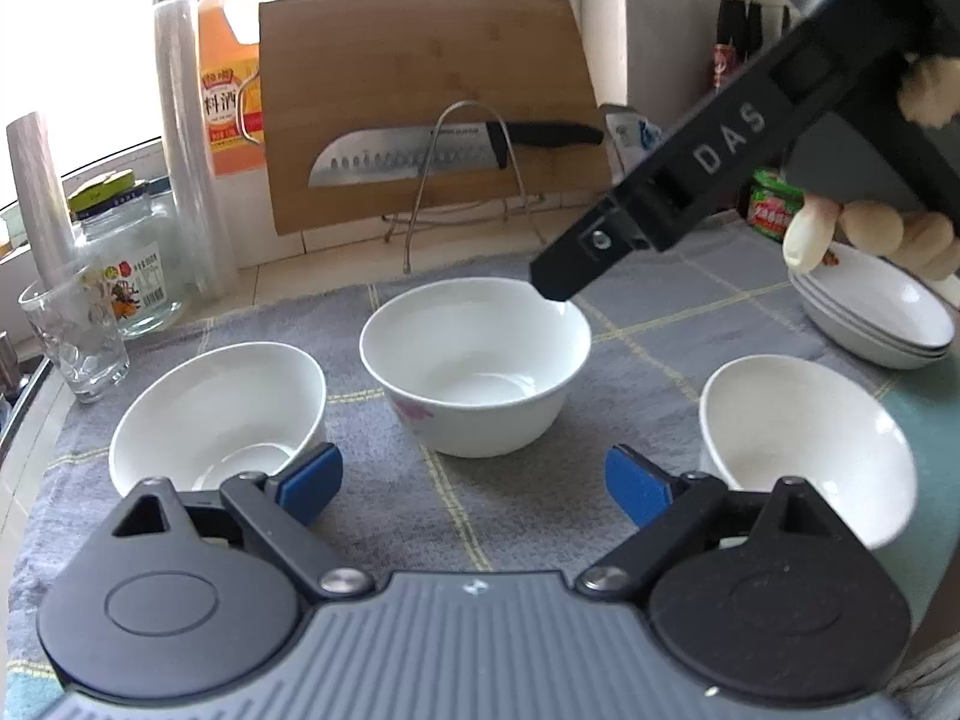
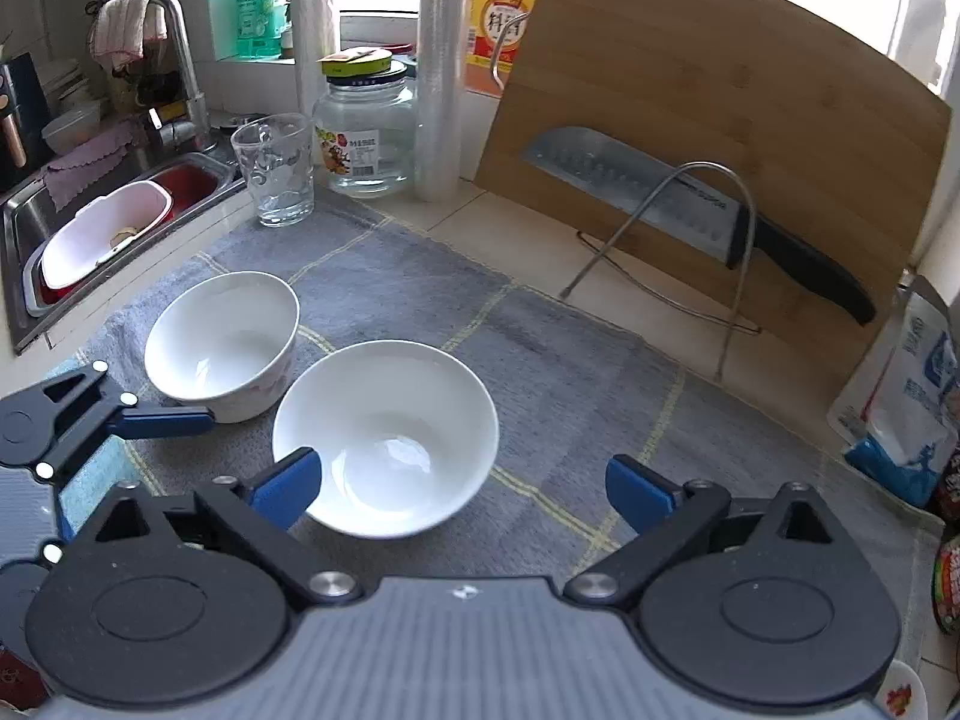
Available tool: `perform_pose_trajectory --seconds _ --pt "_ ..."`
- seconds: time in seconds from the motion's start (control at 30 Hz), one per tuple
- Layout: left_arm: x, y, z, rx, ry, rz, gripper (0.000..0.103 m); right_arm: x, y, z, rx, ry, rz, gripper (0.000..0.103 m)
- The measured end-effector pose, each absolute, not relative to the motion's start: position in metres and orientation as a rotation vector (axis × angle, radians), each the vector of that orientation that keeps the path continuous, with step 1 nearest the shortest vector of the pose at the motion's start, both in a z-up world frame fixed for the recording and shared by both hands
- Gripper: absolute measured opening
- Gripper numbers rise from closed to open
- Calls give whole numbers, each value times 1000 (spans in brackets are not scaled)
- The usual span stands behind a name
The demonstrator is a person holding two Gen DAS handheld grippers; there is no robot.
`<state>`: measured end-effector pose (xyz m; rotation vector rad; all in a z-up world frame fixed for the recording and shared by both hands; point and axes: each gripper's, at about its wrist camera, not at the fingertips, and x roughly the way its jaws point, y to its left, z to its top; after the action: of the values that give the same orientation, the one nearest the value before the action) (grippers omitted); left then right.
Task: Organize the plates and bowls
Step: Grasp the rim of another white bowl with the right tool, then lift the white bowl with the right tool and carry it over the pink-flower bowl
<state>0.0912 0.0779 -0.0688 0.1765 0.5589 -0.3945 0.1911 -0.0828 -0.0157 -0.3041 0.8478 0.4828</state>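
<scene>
Three white bowls stand on a grey checked cloth [image 1: 540, 504]: a left bowl [image 1: 222, 414], a middle bowl [image 1: 474, 360] with a pink flower print, and a right bowl [image 1: 810, 444]. A stack of white plates [image 1: 882, 318] sits at the far right. My left gripper [image 1: 474, 483] is open and empty, just short of the middle bowl. My right gripper [image 2: 462, 489] is open and empty, over a plain bowl [image 2: 390, 432], with the flower-print bowl [image 2: 222, 342] beyond on the left. The left gripper's finger [image 2: 162, 420] shows beside that bowl.
A wooden cutting board [image 1: 432, 102] with a knife [image 1: 444, 150] on a wire rack stands at the back. A glass [image 1: 75, 336], a jar [image 1: 135, 258], film rolls and an orange bottle [image 1: 231, 90] stand back left. The sink [image 2: 96, 234] lies left. A bag [image 2: 906, 402] stands right.
</scene>
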Motion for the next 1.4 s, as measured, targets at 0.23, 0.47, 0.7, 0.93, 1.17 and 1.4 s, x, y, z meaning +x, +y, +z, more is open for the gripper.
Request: perform_pose_trajectory --seconds 0.23,0.47,0.7,0.93,1.17,1.4 --pt "104 64 -77 174 592 -424 94 209 -76 -25 -297 897 508 89" --pt "113 57 -76 164 581 -419 92 229 -73 -34 -279 941 528 80" --pt "118 53 -76 147 574 -422 86 251 -70 -42 -246 994 563 73" --pt "122 53 -76 143 567 -407 84 261 -65 -53 -241 1032 587 59" --pt "125 55 -75 139 558 -397 84 266 -67 -56 -206 1051 611 58" --pt "128 55 -75 144 554 -392 84 266 -67 -56 -187 1063 623 58"
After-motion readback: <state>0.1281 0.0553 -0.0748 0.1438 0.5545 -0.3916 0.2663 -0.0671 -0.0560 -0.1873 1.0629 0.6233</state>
